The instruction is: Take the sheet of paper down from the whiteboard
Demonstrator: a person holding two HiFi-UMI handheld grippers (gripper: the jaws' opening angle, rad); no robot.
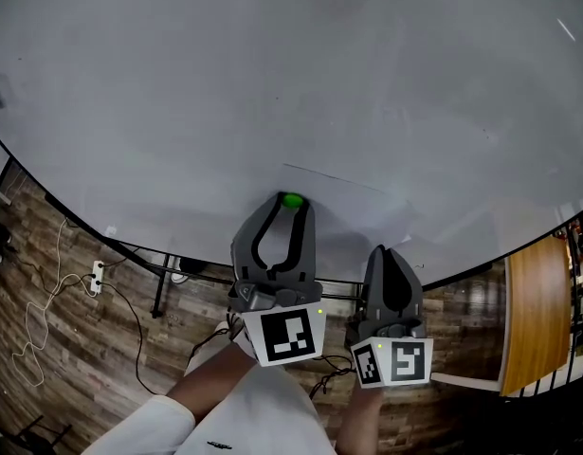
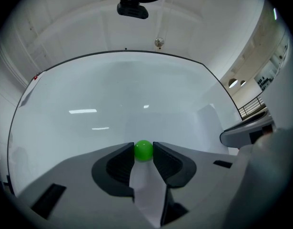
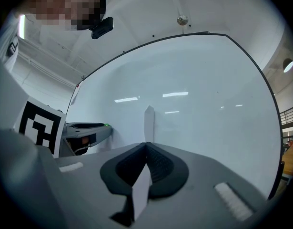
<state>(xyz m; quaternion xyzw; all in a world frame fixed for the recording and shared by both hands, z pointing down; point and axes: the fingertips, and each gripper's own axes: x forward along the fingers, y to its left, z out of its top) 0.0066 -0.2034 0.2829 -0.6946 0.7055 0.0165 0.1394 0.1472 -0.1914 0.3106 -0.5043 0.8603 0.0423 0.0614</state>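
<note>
Sheet of paper [image 1: 359,200] is lying flat against the whiteboard [image 1: 272,74], low on the board, white on white, so only its thin edges are showing in the head view. A round green magnet [image 1: 292,200] is sitting on the sheet's upper left part, pinning it there.

Left tool [image 1: 291,209] is pointing at the board with its jaws standing wide and the magnet lodged between the two tips. In the left gripper view both tips are touching the ball's sides. Right tool [image 1: 390,251], just right of the left one, is pressed together on the sheet. In the right gripper view the paper is running edge-on between the closed pads and rising up past them in front of the board.

Board surface is reading blank and glossy, and is reflecting strip lights. A thin dark frame is running round it, and a dark stand leg [image 1: 162,288] is showing under the lower edge.

Floor [image 1: 73,254] is wood plank. A white power strip [image 1: 97,275] is lying on it at the left, with a pale cable [image 1: 45,320] looping away from it. A wooden desk [image 1: 537,311] is standing at the right, with a dark railing [image 1: 577,344] beyond. A white ceiling with a small round fixture [image 2: 158,42] is showing above the board
</note>
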